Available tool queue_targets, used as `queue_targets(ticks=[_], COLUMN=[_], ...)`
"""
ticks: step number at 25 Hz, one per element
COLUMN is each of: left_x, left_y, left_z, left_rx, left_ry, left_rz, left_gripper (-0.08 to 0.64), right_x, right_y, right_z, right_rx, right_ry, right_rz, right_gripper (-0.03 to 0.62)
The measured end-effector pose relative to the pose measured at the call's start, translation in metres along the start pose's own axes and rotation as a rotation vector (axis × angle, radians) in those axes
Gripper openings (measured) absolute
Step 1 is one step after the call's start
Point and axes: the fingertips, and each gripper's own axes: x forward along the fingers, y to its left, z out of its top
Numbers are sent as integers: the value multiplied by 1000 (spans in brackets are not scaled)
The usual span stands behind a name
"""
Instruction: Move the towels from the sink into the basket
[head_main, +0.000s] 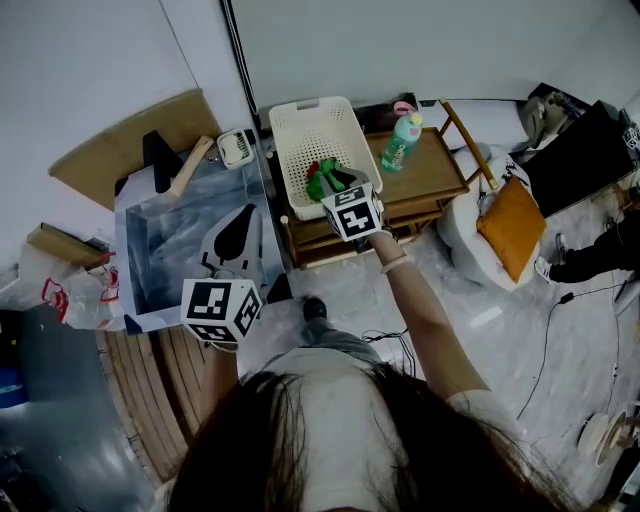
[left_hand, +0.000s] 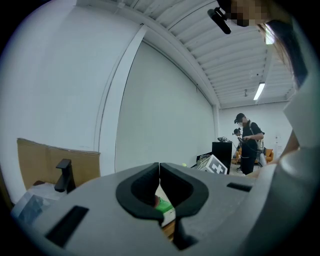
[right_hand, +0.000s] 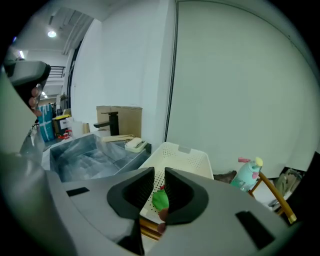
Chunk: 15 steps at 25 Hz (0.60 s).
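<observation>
Where the head view looks down, the big sink sits on the left, shiny and crinkly inside. Just beside it on the right, a white basket full of little holes rests on a low wooden table. The left gripper is over the sink, and its jaws are pressed together with nothing in them. The right gripper is over the basket's near end. Its jaws stand a little apart and pinch nothing. A green towel lies in the basket below them. A small green bottle stands on the table.
</observation>
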Motion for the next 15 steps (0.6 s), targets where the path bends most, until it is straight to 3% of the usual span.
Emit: queue_targets(ticks=[15], left_x=[-49], left_y=[-24], left_z=[10], left_rx=[17], left_ry=[-31], left_rz=[-11], left_gripper=[9], right_x=[-86], right_y=[36], right_z=[22], right_rx=[31], right_ry=[-152], right_rz=[-41], right_gripper=[39])
